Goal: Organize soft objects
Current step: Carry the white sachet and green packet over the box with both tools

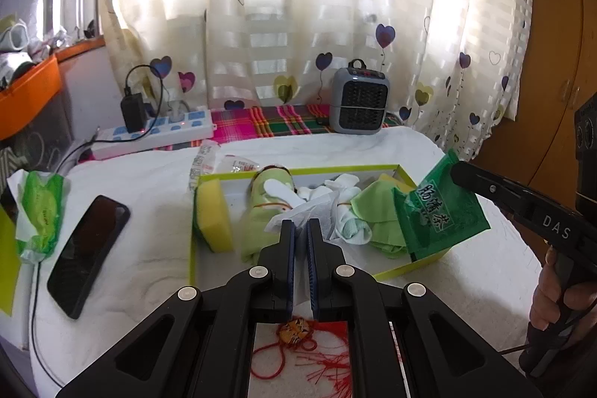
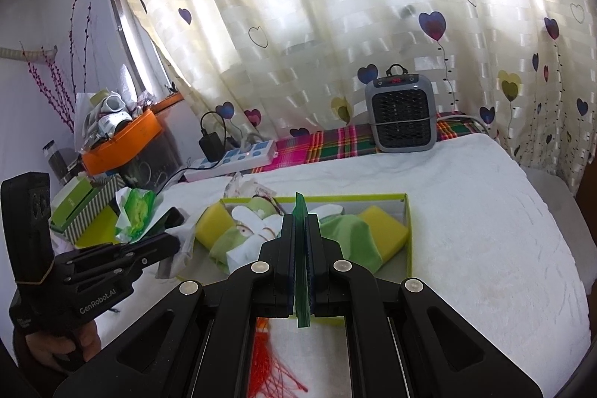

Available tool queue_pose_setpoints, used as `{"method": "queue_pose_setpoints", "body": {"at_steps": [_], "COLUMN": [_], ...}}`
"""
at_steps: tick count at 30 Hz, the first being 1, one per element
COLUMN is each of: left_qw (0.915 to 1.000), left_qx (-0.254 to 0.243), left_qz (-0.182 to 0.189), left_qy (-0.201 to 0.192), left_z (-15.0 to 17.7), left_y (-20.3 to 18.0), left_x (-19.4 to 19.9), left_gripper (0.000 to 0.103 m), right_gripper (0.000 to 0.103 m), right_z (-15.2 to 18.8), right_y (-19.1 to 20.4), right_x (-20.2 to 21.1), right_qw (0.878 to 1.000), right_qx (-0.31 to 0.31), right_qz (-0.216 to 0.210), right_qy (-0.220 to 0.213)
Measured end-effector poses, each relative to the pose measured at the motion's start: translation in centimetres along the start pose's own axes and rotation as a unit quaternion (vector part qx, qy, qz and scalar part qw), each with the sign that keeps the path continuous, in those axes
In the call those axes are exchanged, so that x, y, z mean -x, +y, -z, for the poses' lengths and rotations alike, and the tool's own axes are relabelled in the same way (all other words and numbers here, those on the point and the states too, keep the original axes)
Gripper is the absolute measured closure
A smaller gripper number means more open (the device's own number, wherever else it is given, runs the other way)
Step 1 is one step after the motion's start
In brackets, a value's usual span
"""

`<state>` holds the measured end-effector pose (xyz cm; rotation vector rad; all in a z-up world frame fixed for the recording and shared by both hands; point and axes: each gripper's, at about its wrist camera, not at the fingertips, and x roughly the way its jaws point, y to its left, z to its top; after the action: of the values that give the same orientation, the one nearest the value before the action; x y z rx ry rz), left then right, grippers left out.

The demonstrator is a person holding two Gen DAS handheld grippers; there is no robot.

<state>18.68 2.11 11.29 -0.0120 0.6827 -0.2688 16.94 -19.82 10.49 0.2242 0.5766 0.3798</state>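
Right gripper (image 2: 300,222): clamped on green tea packet (image 1: 440,211), held above the right end of the lime box (image 1: 298,170) | Left gripper (image 1: 300,230): pinching white tissue (image 1: 298,211) over the box's front edge | Box: yellow sponge (image 1: 212,215), green cloth (image 1: 377,211), white socks (image 1: 347,189) inside, mid white bedspread (image 2: 485,211) | Phone (image 1: 87,252): near bedspread's left edge.
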Motion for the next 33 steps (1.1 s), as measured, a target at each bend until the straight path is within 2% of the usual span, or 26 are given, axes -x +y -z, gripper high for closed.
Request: {"method": "queue_pose_setpoints", "body": {"at_steps": [6,13,22,33], "left_qw": [1.0,0.9997,0.9993,0.9981], "left_qx": [0.002,0.004,0.011,0.018], "left_qz": [0.003,0.007,-0.007,-0.009], "left_qy": [0.009,0.024,0.034,0.058], "left_z": [-0.3,-0.6,-1.4,-0.8], "left_y": [0.1,0.0,0.7,0.9], "left_x": [-1.5,-3.9,-6.4,-8.5], "left_gripper": [0.097,0.097,0.097,0.097], "right_gripper": [0.098,0.098,0.098,0.096], "right_z": [-0.7,-1.2,-1.5,-1.2], "right_y": [-0.2,-0.7,-3.1,-4.8], "right_x": [-1.7,-3.9,-6.7,-8.9], "right_qw": [1.0,1.0,0.998,0.996], "right_qx": [-0.004,-0.001,-0.013,-0.029], "right_qz": [-0.008,0.002,0.04,0.055], "right_qy": [0.012,0.023,0.041,0.063]}}
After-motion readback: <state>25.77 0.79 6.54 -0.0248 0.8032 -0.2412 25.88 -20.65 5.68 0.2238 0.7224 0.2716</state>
